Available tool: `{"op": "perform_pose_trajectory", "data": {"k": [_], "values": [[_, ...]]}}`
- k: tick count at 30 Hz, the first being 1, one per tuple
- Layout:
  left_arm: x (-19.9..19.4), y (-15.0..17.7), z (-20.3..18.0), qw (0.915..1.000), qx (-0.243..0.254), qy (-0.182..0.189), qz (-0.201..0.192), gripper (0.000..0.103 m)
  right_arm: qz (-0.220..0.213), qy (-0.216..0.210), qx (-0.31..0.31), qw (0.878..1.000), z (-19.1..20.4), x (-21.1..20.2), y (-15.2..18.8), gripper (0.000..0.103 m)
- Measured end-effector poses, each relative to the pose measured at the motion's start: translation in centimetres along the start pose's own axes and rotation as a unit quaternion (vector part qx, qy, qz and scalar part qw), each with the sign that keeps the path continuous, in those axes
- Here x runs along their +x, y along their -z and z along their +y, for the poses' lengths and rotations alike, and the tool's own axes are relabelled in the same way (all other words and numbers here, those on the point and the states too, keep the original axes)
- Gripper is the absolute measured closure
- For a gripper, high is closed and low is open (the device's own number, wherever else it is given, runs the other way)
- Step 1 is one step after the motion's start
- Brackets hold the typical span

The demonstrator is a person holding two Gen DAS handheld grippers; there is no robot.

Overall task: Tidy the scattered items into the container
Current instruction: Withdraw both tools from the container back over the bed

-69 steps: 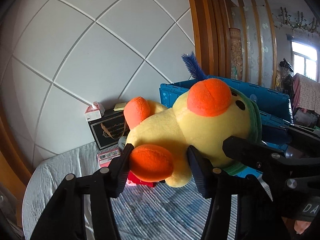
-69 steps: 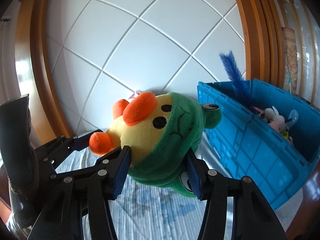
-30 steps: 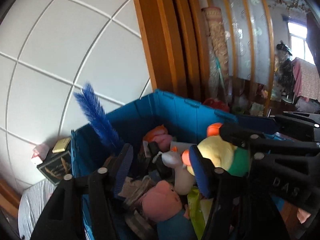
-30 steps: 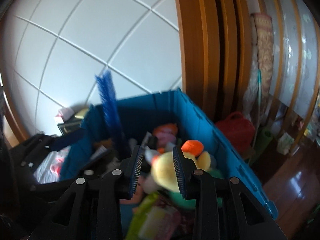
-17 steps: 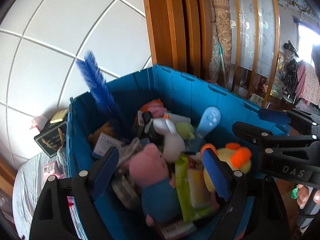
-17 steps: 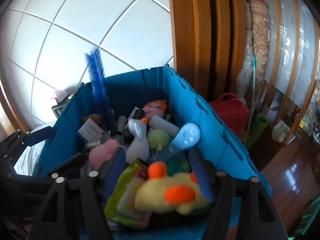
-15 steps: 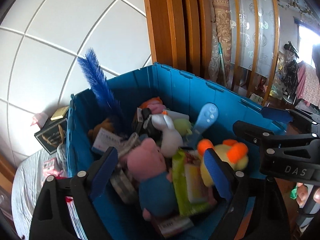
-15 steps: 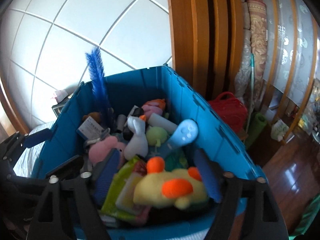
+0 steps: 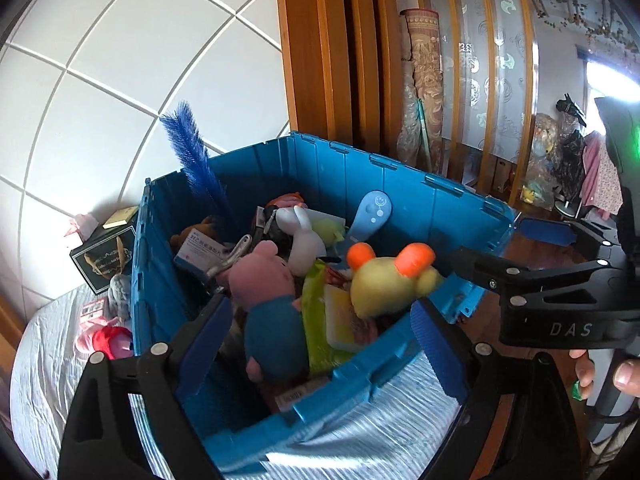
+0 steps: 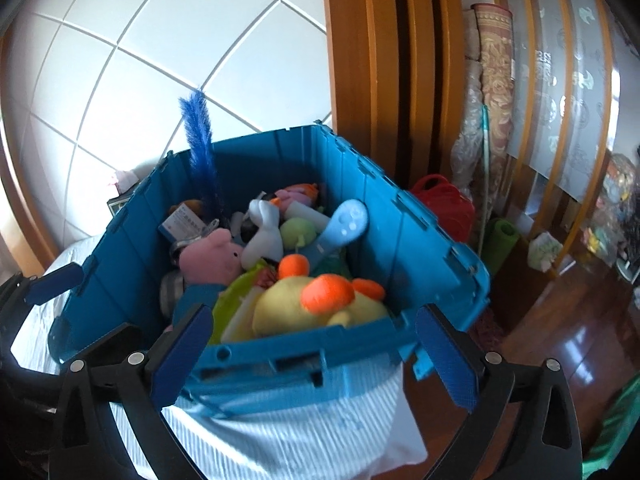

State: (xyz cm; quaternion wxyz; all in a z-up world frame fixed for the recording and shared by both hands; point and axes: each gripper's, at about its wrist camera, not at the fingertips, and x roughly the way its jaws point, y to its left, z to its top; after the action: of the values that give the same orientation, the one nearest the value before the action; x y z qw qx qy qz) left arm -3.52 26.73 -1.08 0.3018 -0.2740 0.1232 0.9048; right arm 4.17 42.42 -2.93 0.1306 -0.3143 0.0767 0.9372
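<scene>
The yellow duck toy lies in the blue crate, at 12 o'clock from both grippers. Left gripper gapes empty; right gripper is opening, empty, nearer.

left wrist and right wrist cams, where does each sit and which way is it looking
Left wrist: on the left claw, looking down into the blue crate; its own fingers, the right claw and a hand show.
Right wrist: on the right claw, facing the crate's near wall; its fingers show, opening, nothing between.
Shared: crate, yellow duck plush, blue feather.
</scene>
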Motion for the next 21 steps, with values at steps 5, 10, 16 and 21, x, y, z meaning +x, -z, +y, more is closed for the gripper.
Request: {"op": "perform_pose_trajectory", "data": {"k": [5, 10, 16, 21], "values": [[-0.5, 0.5, 0.1, 0.9999, -0.008, -0.010, 0.000, 0.011, 0.001, -0.004, 0.008, 1.000, -0.3, -0.4, 0.6, 0.000], [-1.4, 1.0, 1.0, 0.9997, -0.017, -0.016, -0.004, 0.011, 0.001, -0.014, 0.012, 1.000, 0.3, -0.5, 1.0, 0.000], [-2.7, 2.0, 3.0, 0.9994, -0.029, -0.018, -0.008, 0.011, -0.002, -0.011, 0.008, 1.000, 2.3, -1.0, 1.2, 0.000], [-4.4, 2.8, 5.6, 0.9992, -0.032, -0.011, -0.021, 0.011, -0.013, -0.006, 0.012, 1.000, 5.3, -2.1, 1.3, 0.000]]}}
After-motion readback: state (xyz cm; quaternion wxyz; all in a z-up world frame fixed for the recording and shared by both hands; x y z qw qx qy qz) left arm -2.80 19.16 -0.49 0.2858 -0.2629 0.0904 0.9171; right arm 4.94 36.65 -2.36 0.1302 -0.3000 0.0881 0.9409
